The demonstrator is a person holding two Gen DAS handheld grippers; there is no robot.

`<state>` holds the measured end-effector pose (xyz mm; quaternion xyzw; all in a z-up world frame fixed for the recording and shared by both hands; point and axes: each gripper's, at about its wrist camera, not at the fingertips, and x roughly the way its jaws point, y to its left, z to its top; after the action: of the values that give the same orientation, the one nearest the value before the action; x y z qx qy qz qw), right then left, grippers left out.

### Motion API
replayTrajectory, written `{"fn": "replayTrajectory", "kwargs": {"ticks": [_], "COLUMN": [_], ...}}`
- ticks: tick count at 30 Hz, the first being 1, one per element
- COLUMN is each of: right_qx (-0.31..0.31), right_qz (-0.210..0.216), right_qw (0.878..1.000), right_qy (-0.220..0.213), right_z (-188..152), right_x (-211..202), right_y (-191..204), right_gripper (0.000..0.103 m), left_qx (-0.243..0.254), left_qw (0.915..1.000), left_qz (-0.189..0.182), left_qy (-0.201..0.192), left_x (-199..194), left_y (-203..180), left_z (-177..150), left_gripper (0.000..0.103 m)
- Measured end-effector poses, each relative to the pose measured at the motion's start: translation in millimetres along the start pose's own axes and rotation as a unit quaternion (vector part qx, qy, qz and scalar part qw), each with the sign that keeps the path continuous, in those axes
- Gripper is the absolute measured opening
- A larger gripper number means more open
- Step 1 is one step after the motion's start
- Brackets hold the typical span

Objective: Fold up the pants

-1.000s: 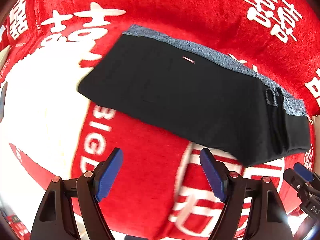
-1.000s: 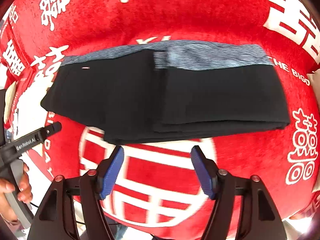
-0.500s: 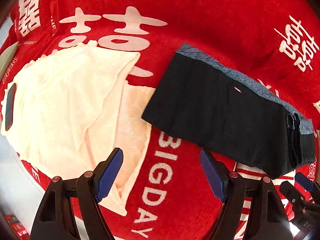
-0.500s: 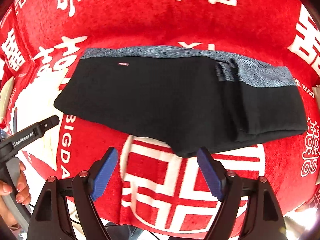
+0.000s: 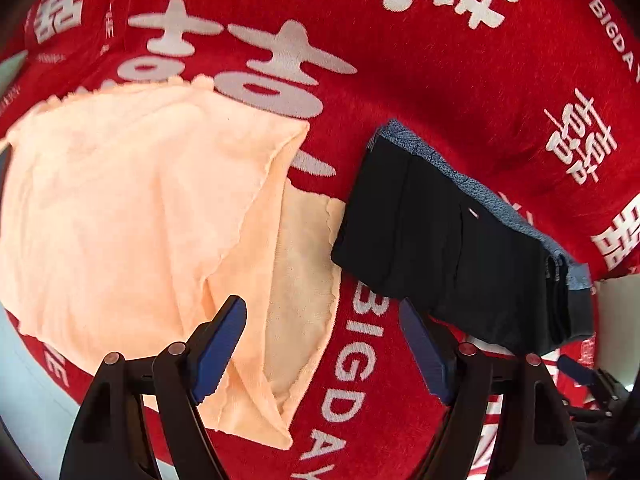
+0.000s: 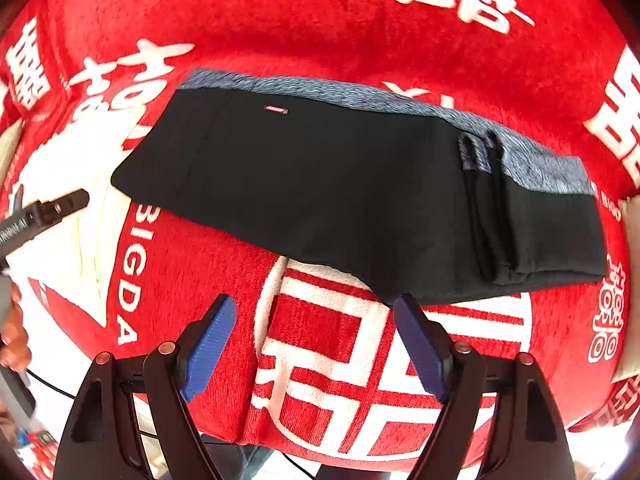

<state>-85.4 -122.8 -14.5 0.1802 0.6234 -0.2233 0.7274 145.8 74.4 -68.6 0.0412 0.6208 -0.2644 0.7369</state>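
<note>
Both the left gripper point(image 5: 322, 346) and the right gripper point(image 6: 314, 344) hang wide open and empty above the red cloth point(image 6: 320, 20); folded black pants point(image 6: 340, 184) lie flat on it, untouched.

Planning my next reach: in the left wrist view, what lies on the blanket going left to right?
Peach garment → black folded pants → tip of the right gripper, all on the red blanket.
</note>
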Motion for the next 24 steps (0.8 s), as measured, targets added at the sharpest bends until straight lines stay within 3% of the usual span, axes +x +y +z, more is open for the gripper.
{"fn": "replayTrajectory", "kwargs": {"ticks": [7,12,20,23,24], "right_qx": [0.013,0.023,0.024,0.018,0.017], "right_qz": [0.004,0.003,0.000,0.000,0.002], "right_qw": [1.000,1.000,1.000,1.000,1.000], "right_qy": [0.012,0.010,0.020,0.018,0.017], "right_z": [-0.2,-2.8,3.3,6.8,8.6], "right_x": [12.9,16.6,28.7,28.4,28.0], "right_y": [8.1,-6.4,-28.4,-28.9,-29.0], "right_gripper": [0.084,0.084,0.084,0.084,0.084], "left_qx": [-0.019,-0.058,-0.092,-0.081,-0.071], "left_qw": [0.9942,0.9888,0.9867,0.9910,0.9941], "left_qz": [-0.097,-0.128,-0.127,-0.099,-0.074], "left_qy": [0.041,0.051,0.044,0.040,0.035], "left_x": [44.9,69.5,77.5,77.4,76.6], "left_y": [-23.3,-38.4,-49.2,-55.6,-59.3], "left_z": [-6.7,-7.9,-1.6,-1.7,-2.5], "left_gripper": [0.080,0.080,0.080,0.080,0.080]}}
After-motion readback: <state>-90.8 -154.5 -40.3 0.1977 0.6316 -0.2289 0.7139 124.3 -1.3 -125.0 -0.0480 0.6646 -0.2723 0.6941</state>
